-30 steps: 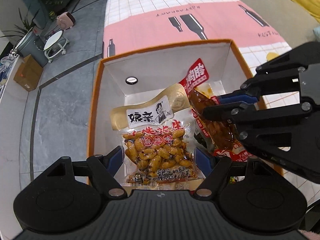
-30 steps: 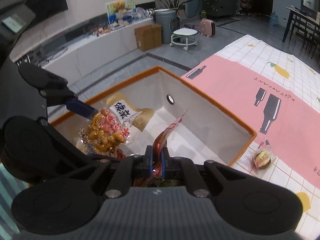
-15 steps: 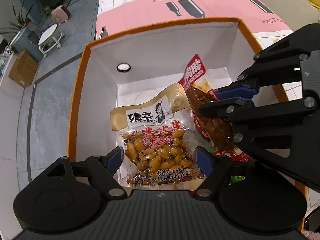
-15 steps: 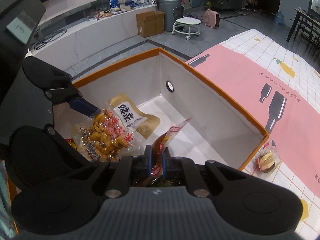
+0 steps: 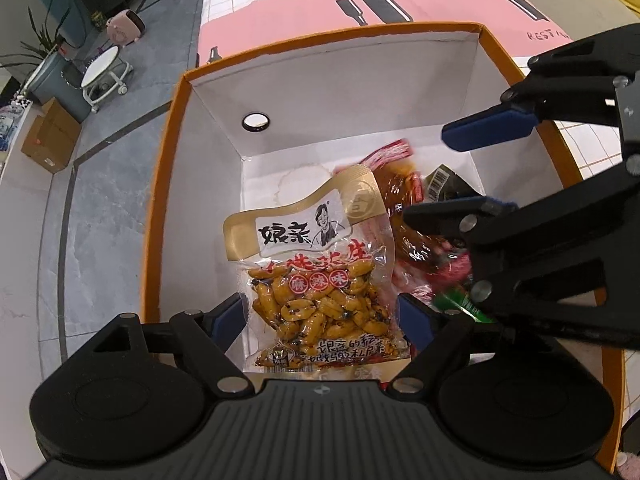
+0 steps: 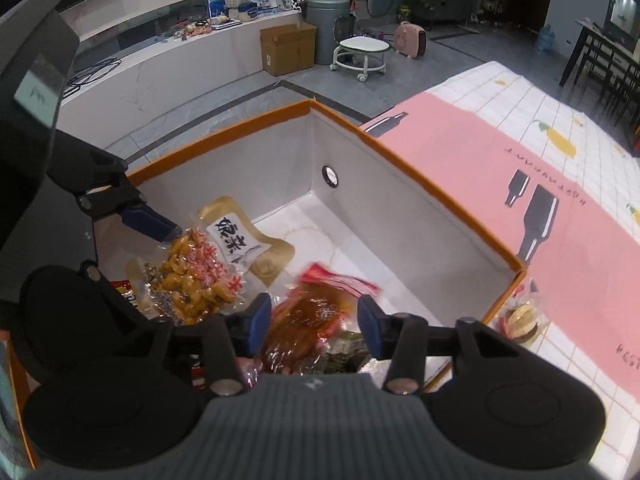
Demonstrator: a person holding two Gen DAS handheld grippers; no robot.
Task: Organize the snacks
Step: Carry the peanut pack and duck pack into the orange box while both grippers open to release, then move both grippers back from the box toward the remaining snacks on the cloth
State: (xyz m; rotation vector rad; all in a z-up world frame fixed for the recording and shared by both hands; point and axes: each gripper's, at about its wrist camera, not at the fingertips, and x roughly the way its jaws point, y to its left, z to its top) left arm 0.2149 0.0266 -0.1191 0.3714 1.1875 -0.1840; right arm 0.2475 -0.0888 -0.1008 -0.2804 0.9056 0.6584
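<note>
Your right tool (image 6: 315, 322) has just been opening, and the red-brown snack packet (image 6: 306, 328) it pinched a second ago is now lying loose between its spread pads inside the orange box (image 6: 440, 200). Your left tool (image 5: 322, 316) has been widening too, straddling the peanut packet (image 5: 320, 280) without pressing it. Beyond the box, a wrapped sweet (image 6: 520, 316) is sitting on the bench.
</note>
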